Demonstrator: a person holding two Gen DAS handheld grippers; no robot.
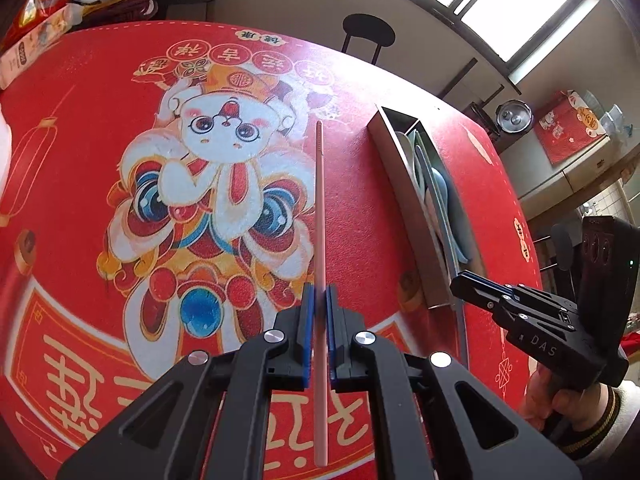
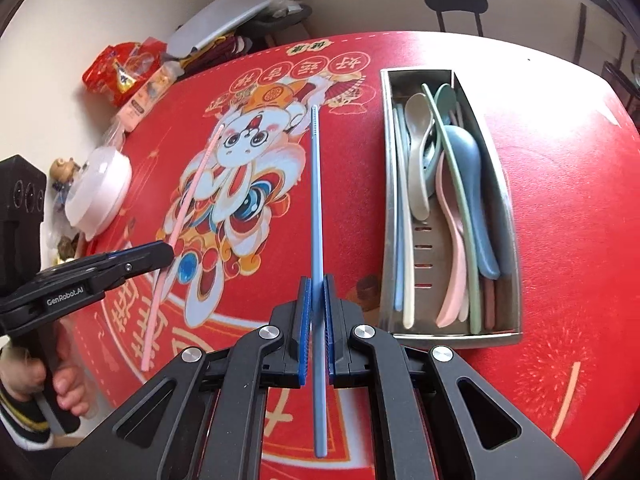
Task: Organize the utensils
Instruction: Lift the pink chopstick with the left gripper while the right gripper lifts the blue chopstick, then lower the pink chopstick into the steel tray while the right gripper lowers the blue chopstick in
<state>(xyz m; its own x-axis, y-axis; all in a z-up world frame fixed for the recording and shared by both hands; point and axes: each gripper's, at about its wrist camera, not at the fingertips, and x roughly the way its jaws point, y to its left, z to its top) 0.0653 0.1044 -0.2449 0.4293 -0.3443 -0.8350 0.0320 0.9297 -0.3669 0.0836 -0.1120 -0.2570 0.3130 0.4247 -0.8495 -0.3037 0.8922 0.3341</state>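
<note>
On the red worktop (image 2: 560, 184) a steel tray (image 2: 510, 216) of spoons (image 2: 460, 184) lies at two o'clock of the right tool (image 2: 317, 300), nothing between. The right tool is clamped on a blue chopstick (image 2: 317, 200), pointing to twelve. The left tool (image 1: 320, 304) pinches a pink chopstick (image 1: 319, 200), tray at one o'clock.

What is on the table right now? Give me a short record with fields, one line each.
surface: red printed tablecloth
left tongs: shut on pink chopstick, held off the cloth
right tongs: shut on blue chopstick, held off the cloth
container: metal tray, right of both chopsticks
tray contents: spoons and chopsticks in pastel colours
still loose: one orange-pink chopstick on the cloth, near side of the tray
table's left edge: white lidded bowl, snack packets
</note>
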